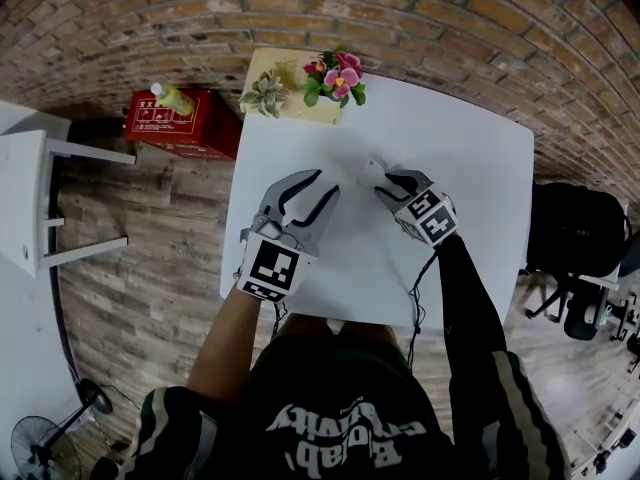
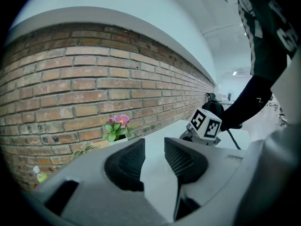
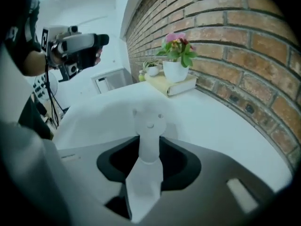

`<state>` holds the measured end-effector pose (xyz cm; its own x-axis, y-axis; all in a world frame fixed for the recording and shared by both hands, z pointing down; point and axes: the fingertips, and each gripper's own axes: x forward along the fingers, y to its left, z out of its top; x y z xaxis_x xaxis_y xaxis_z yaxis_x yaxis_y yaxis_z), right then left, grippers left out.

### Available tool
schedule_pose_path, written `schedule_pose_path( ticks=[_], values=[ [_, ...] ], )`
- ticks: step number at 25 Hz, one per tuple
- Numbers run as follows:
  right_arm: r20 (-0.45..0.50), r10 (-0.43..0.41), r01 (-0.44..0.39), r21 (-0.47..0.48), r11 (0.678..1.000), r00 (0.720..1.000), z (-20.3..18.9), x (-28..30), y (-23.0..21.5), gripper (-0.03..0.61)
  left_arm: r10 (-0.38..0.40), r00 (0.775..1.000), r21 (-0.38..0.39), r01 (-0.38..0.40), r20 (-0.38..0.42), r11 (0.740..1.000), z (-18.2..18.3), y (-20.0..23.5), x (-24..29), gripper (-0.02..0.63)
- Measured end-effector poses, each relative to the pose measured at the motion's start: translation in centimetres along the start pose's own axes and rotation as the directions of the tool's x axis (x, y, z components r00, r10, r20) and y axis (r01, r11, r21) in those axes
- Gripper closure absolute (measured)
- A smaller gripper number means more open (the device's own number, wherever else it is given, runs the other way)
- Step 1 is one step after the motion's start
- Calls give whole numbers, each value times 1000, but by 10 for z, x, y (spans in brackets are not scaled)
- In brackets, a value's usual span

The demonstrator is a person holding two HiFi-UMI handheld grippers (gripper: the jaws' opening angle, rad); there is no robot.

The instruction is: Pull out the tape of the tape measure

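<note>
Grip check: small white smiling-faced plastic tape measure [image 3: 149,121] clenched at its neck by the right gripper [image 3: 149,147], mid white square table [image 1: 480,168].
The left gripper [image 2: 154,149] is held released, empty, to the left. Case judged light, rigid, slippery (tape tab not discernible); tab to be pinched.

The bench [image 1: 480,158] is shown white, and the tape measure [image 3: 149,140] white too — a small smiling face is marked on it. The brick wall [image 1: 420,8] is patterned red-brown with pale mortar; the flowers [image 1: 340,73] are coloured pink over green leaves — the box [image 1: 180,126] red.
</note>
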<state>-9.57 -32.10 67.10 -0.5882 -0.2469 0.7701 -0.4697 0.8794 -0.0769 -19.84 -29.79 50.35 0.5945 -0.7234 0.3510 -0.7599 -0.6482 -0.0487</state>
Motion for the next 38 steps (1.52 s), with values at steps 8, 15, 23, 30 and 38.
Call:
schedule_pose_path(
  ticks=[8, 15, 23, 30, 38],
  values=[
    [97, -184, 165, 174, 971, 978, 32, -79, -14, 431, -34, 999, 61, 33, 13, 998, 27, -17, 6, 483],
    [158, -212, 192, 132, 972, 964, 39, -155, 6, 431, -25, 1000, 99, 25, 4, 995, 51, -66, 12, 483],
    [187, -120, 123, -5, 992, 975, 14, -212, 37, 430, -55, 999, 123, 54, 0, 991, 64, -144, 24, 479],
    [208, -49, 76, -119, 990, 977, -9, -237, 60, 430, -61, 998, 123, 58, 20, 991, 66, -194, 26, 479],
    [238, -16, 50, -138, 989, 971, -27, -261, 72, 430, -82, 997, 144, 80, 4, 986, 65, -227, 17, 505]
  ],
)
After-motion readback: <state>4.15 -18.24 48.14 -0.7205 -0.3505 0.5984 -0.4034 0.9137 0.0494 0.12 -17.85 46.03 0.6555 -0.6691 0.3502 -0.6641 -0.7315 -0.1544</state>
